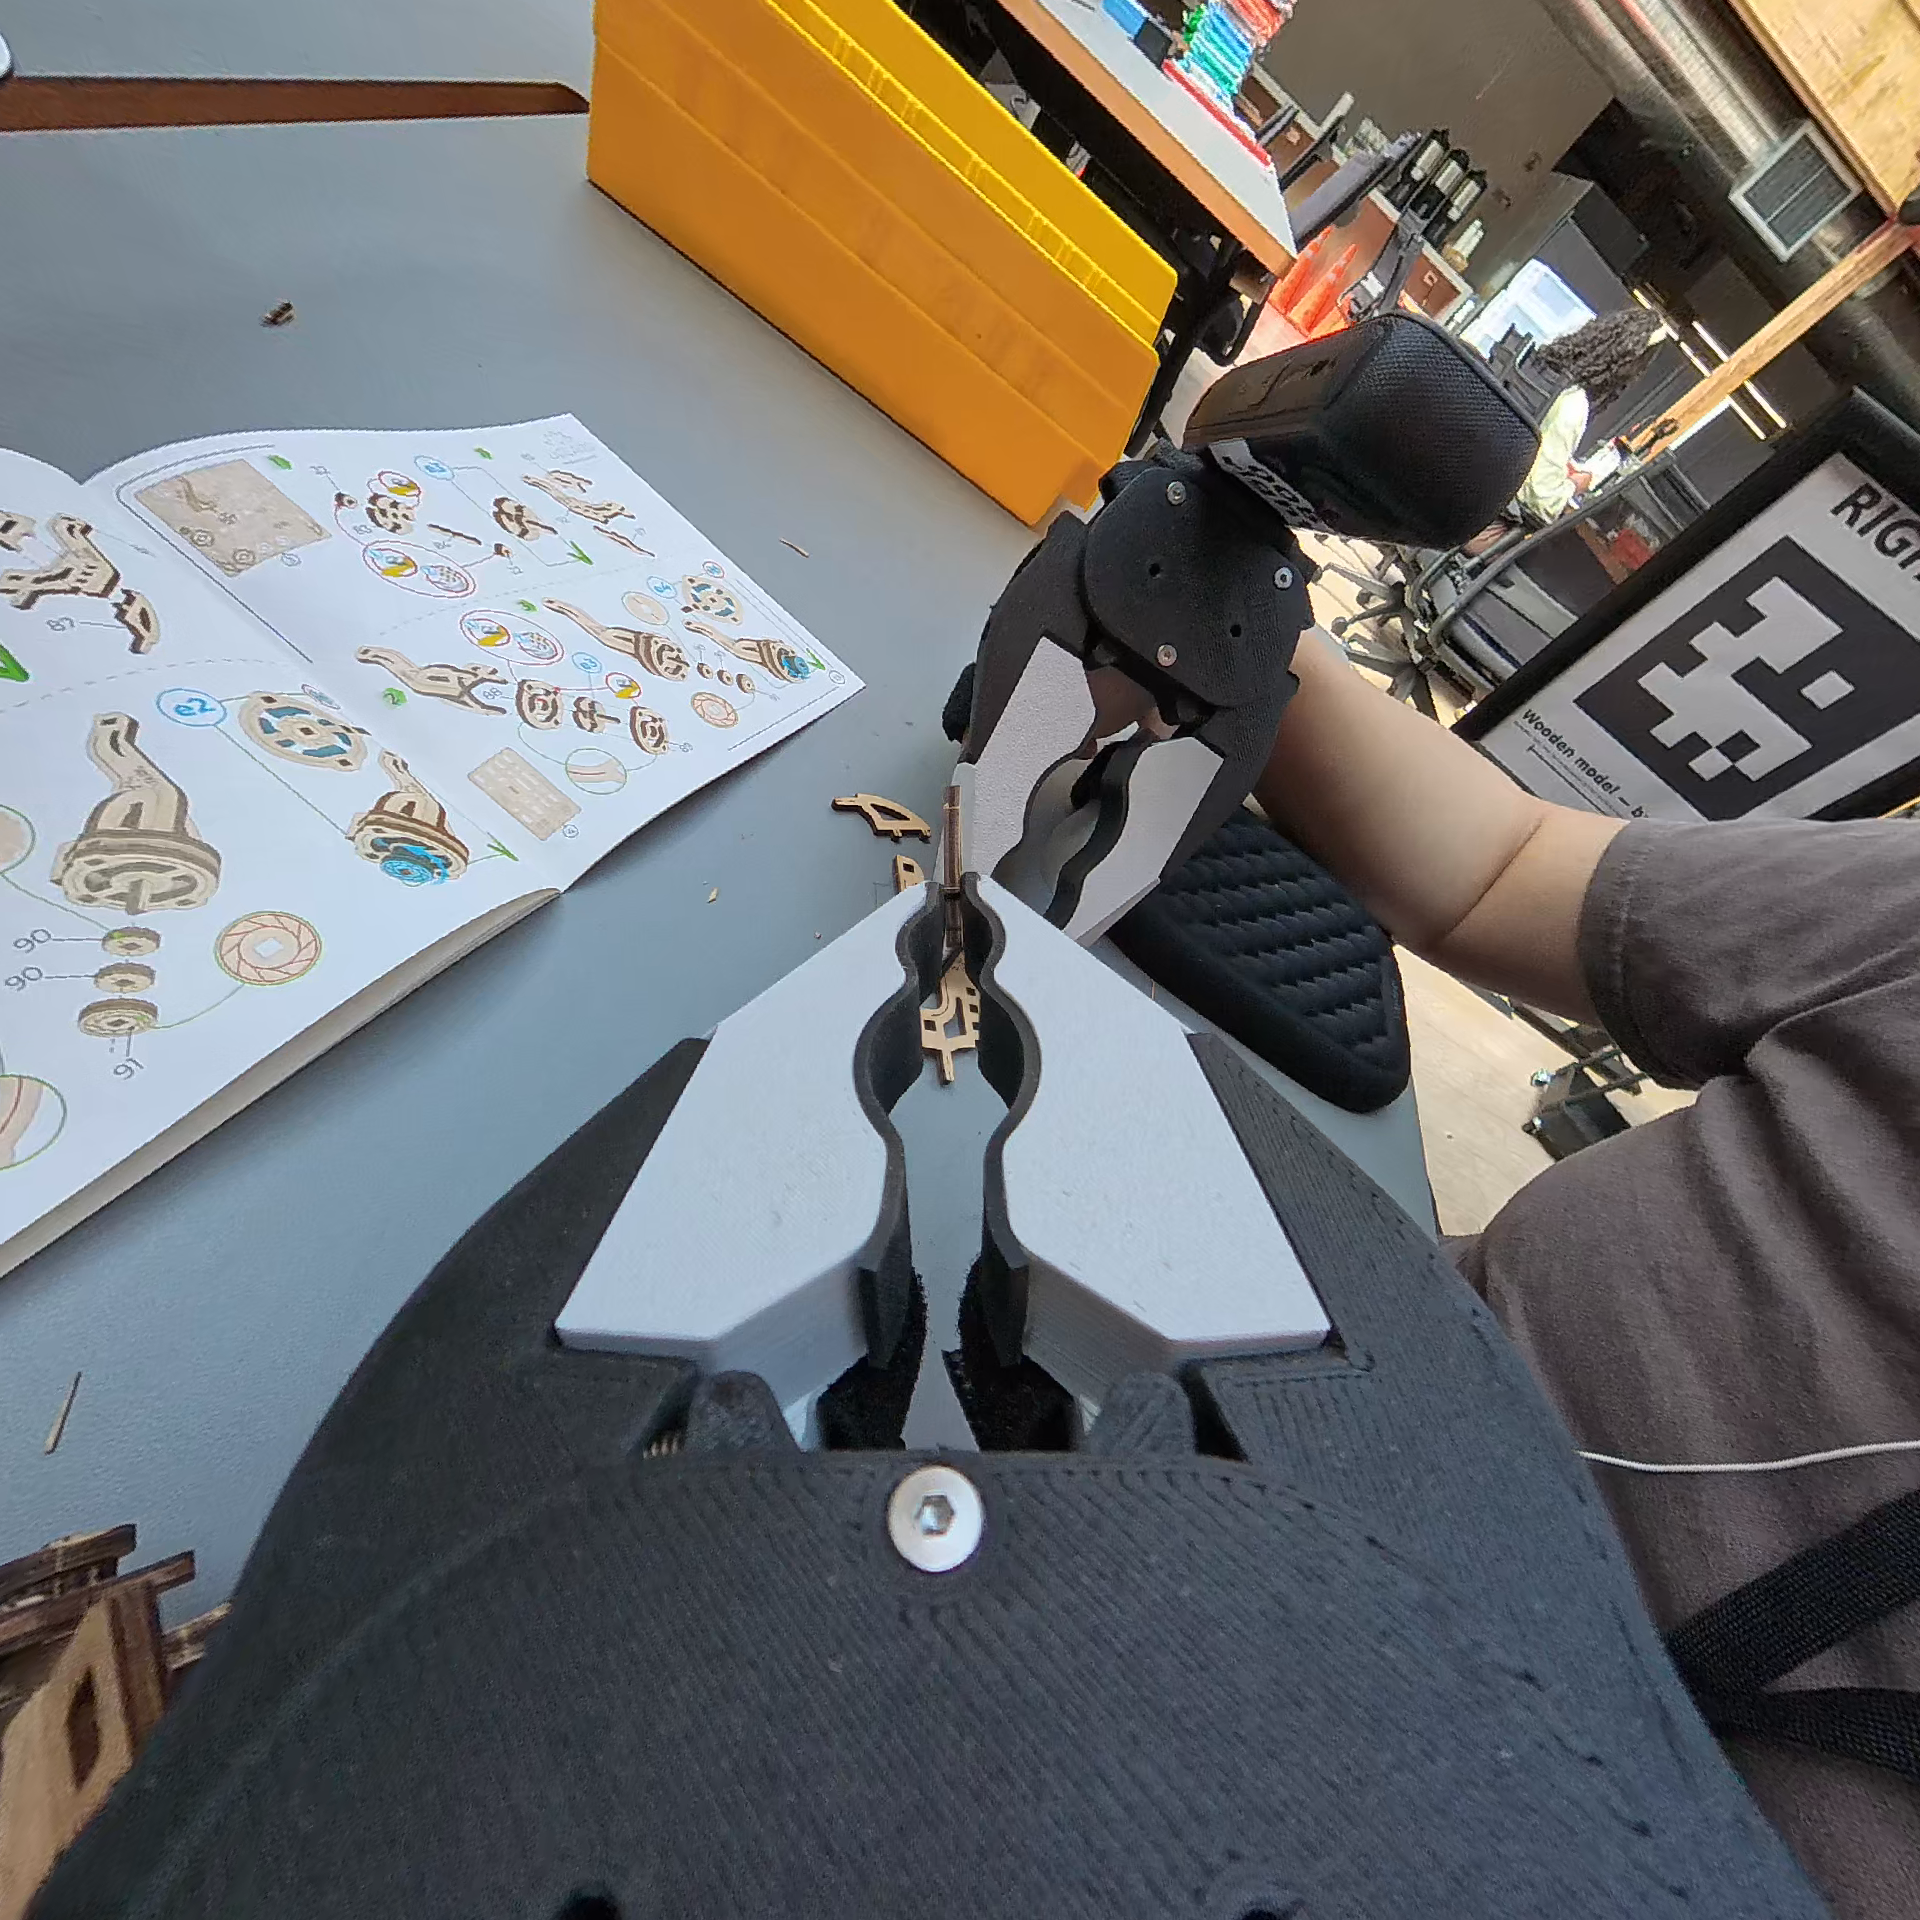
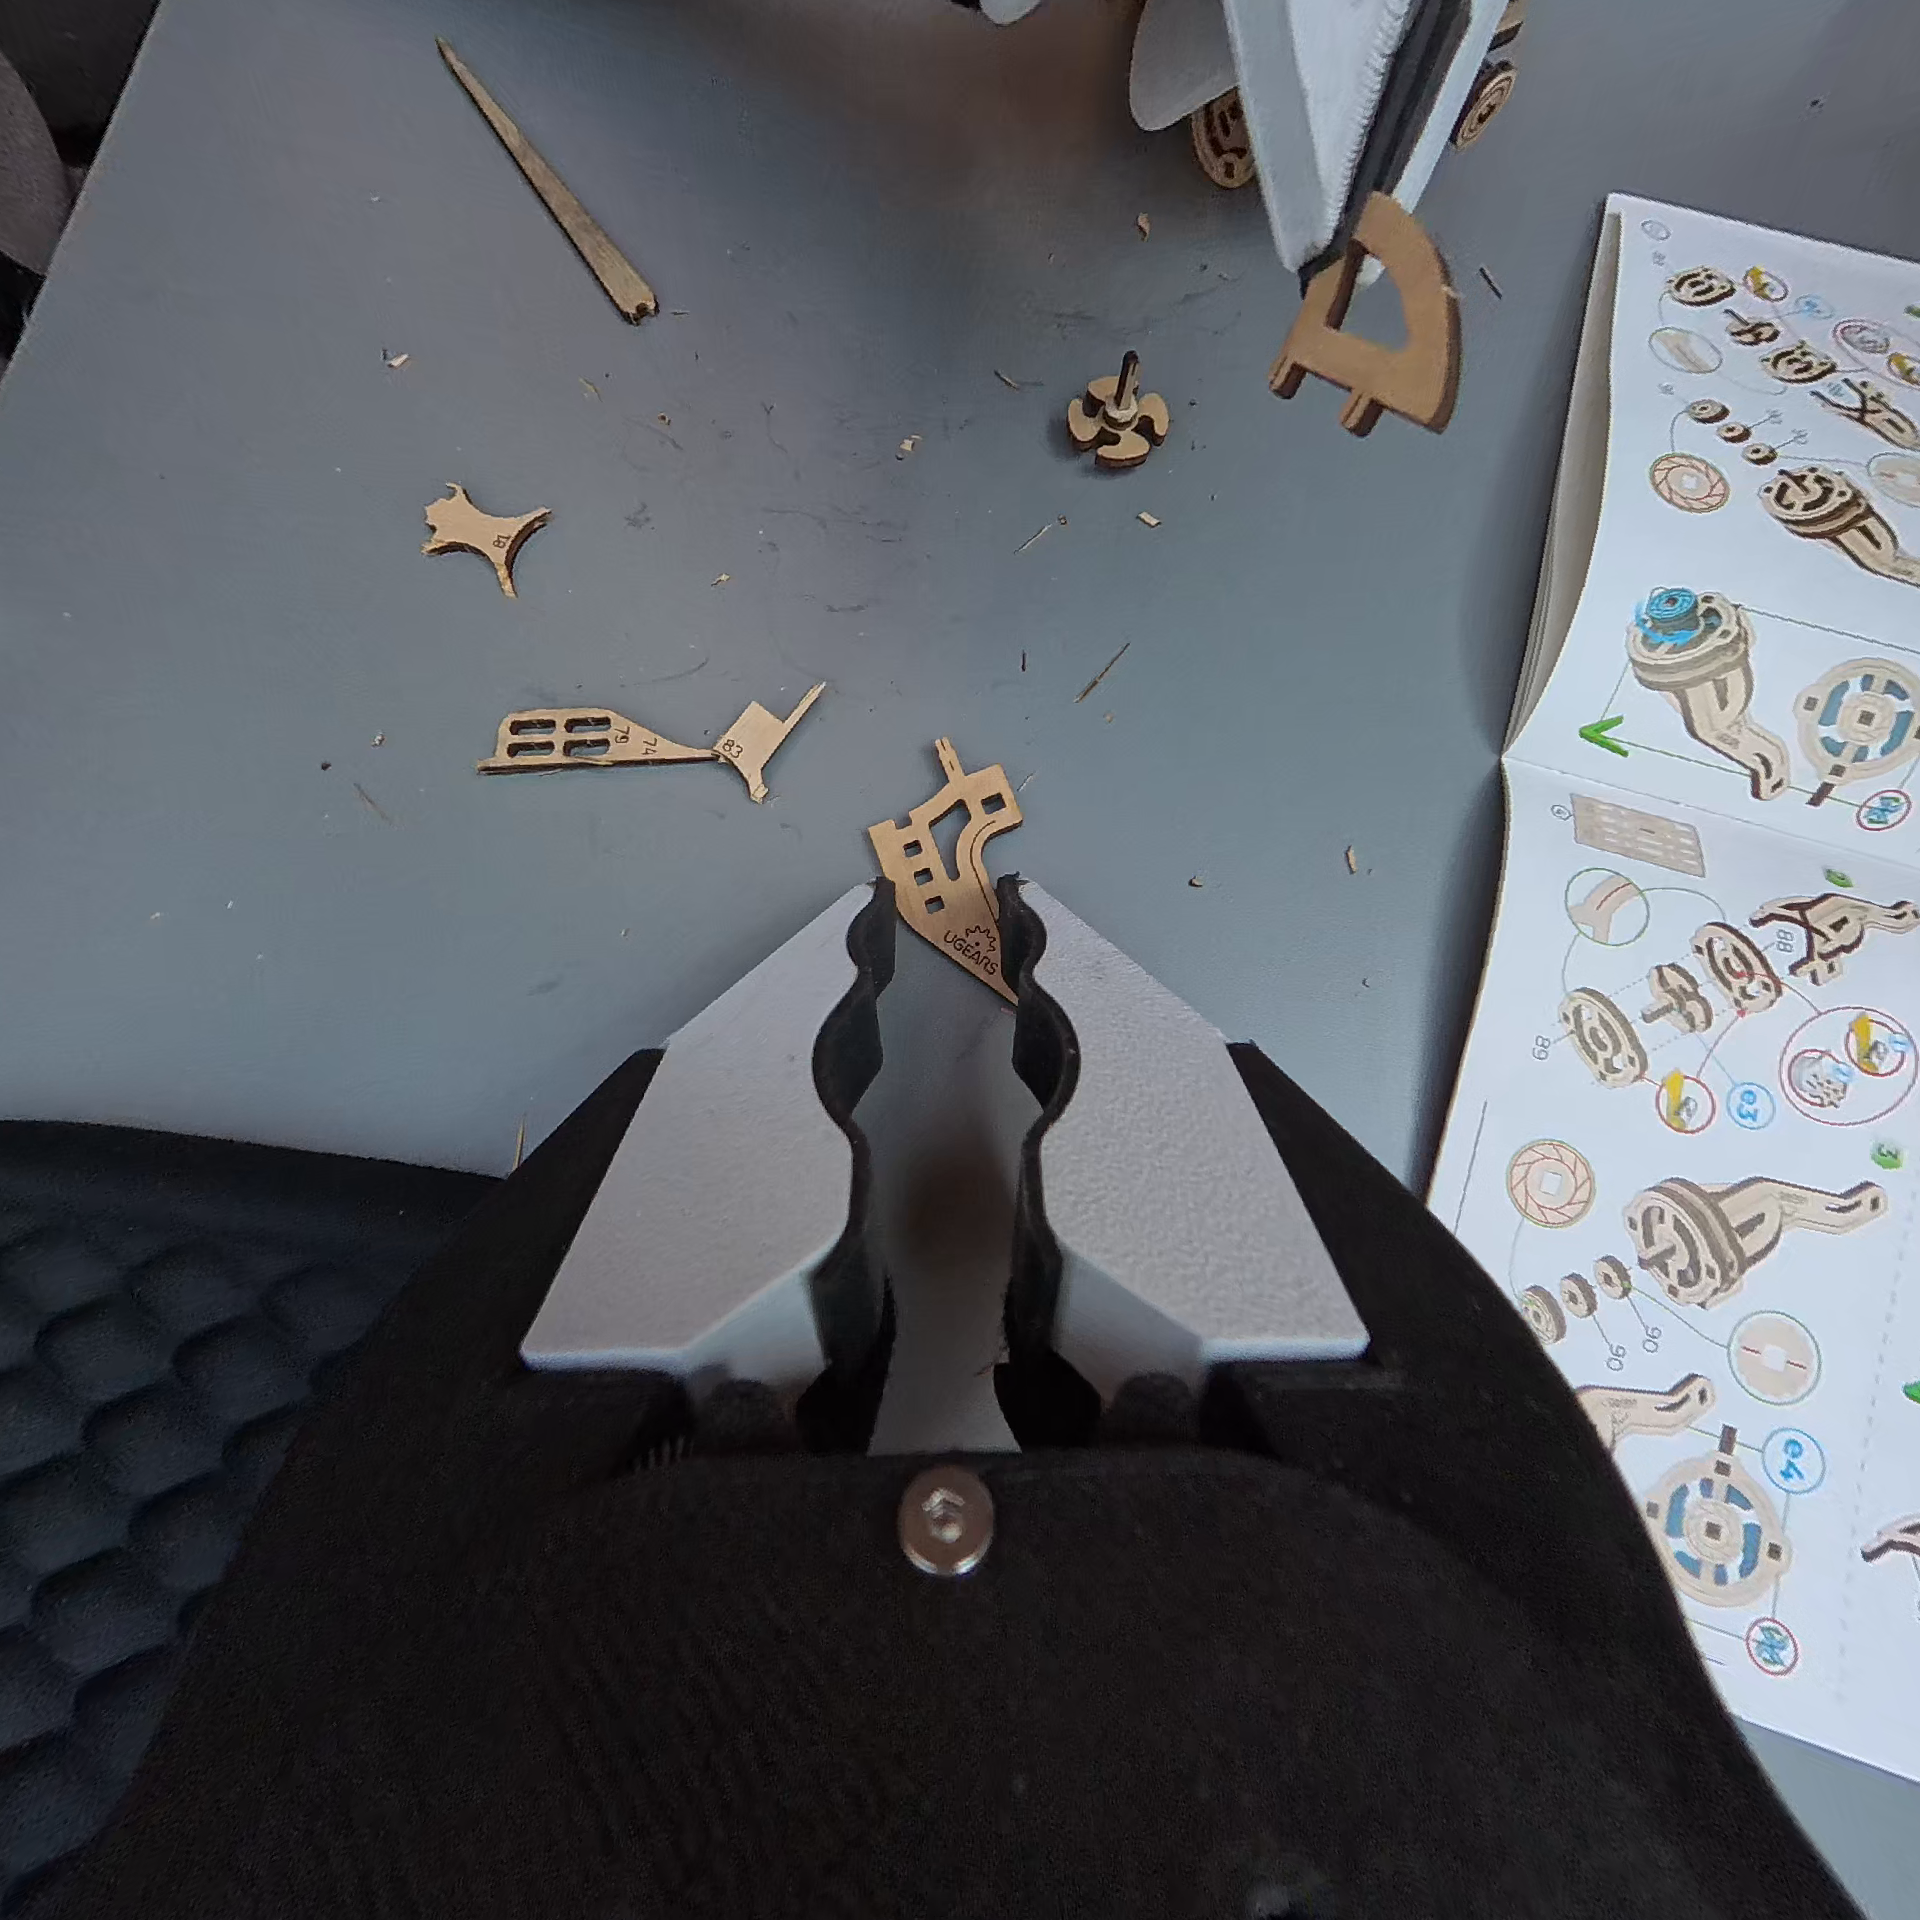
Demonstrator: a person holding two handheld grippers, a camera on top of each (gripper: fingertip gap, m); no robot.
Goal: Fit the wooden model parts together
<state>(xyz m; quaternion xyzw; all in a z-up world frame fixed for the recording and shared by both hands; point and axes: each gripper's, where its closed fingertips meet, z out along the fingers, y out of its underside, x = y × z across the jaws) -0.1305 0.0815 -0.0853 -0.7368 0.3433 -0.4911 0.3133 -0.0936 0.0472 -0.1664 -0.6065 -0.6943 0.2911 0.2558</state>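
My left gripper (image 1: 949,894) is shut on a thin curved wooden piece (image 1: 951,836), seen edge-on at its tips. In the right wrist view this piece (image 2: 1371,322) hangs from the left gripper (image 2: 1325,255) at the top right, above the table. A small flat wooden part with square holes and a prong (image 2: 945,862) lies on the grey table (image 2: 312,831). My right gripper (image 2: 951,894) is open and hovers over it, jaws either side of its narrow end. The same part shows through the left gripper's gap (image 1: 948,1023). The right gripper (image 1: 1081,831) is just beyond the left tips.
An open instruction booklet (image 1: 416,675) (image 2: 1714,935) lies beside the work spot. A cross-shaped hub on a peg (image 2: 1117,416), wooden scraps (image 2: 582,743) (image 2: 483,535) and a stick (image 2: 545,187) litter the table. A yellow bin (image 1: 883,229) stands behind. A black mesh pad (image 1: 1268,956) lies at the table edge. Left tips to right tips: about 10 cm.
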